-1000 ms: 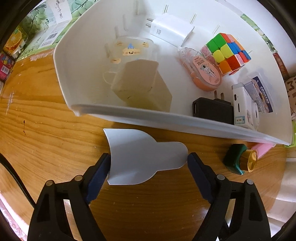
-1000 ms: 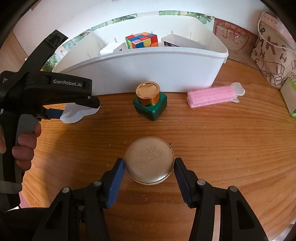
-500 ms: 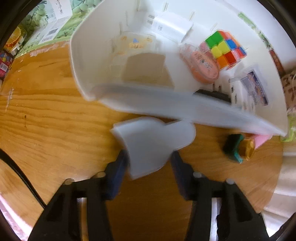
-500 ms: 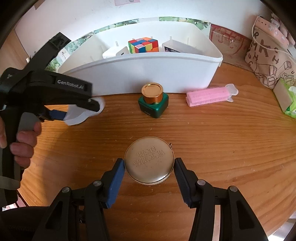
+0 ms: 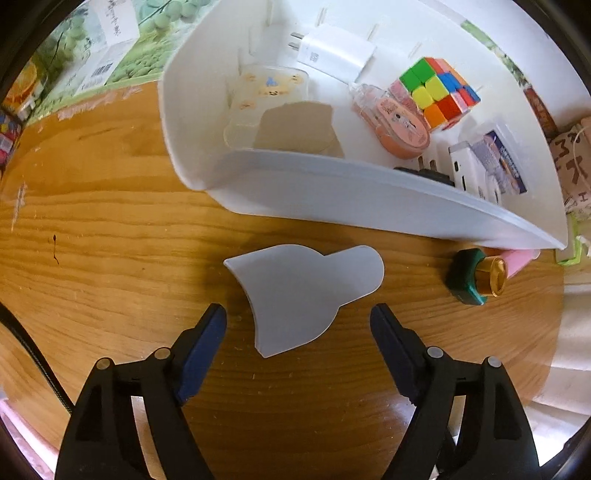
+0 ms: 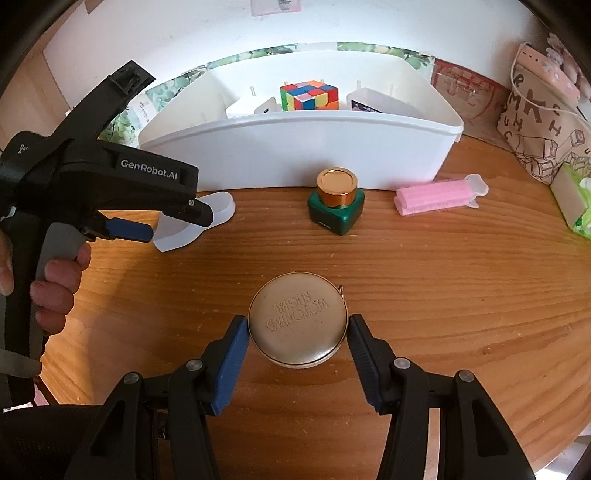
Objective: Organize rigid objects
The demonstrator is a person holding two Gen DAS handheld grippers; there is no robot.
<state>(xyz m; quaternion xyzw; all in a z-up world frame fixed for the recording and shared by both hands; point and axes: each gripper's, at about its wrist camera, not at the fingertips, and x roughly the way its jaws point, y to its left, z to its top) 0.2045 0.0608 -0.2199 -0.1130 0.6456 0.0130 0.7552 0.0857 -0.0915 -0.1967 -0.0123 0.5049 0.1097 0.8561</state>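
White bin (image 6: 295, 155), wooden table (image 6: 443, 295), white wall (image 6: 369, 29)

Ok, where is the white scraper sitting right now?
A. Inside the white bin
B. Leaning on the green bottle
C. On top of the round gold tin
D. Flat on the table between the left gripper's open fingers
D. The white scraper lies flat on the wooden table in front of the bin, and the left gripper stands open around it, pads clear of its edges.
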